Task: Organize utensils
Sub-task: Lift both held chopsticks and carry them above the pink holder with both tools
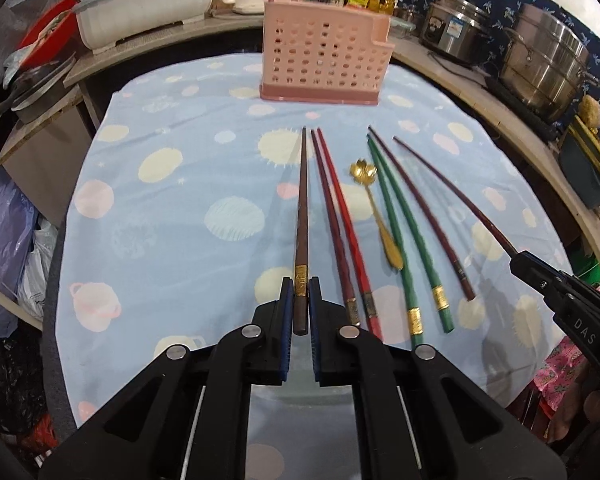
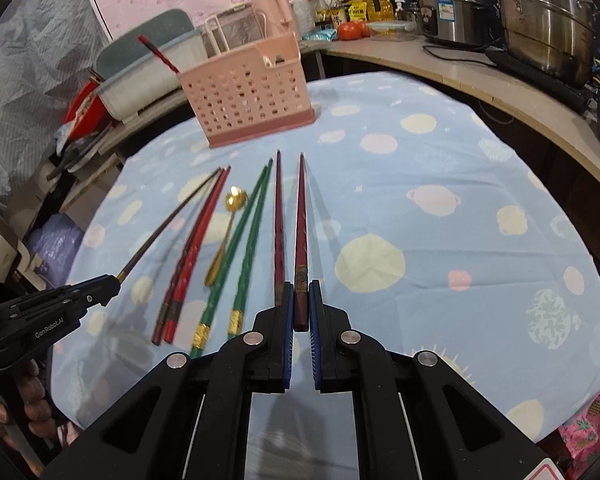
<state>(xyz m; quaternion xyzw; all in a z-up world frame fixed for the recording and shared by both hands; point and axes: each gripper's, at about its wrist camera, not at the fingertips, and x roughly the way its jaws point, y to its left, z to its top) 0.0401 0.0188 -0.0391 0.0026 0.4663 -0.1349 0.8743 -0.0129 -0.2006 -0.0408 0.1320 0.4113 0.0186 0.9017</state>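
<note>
Chopsticks: my left tongs clench the brown chopstick, right tongs the dark-red chopstick; I lift both level, seemingly clear, toward the pink basket

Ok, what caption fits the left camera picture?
Left gripper pinches a brown chopstick above the spotty tablecloth.

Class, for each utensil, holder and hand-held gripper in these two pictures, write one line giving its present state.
Left hand-held gripper: shut on brown chopstick.
Right hand-held gripper: shut on dark red chopstick.
Brown chopstick with gold band: gripped by its thick end.
Dark red patterned chopstick: gripped by its thick end.
Green chopstick pair: lying on cloth.
Gold spoon: lying on cloth.
Pink perforated plastic holder: upright, one red chopstick inside.
</note>
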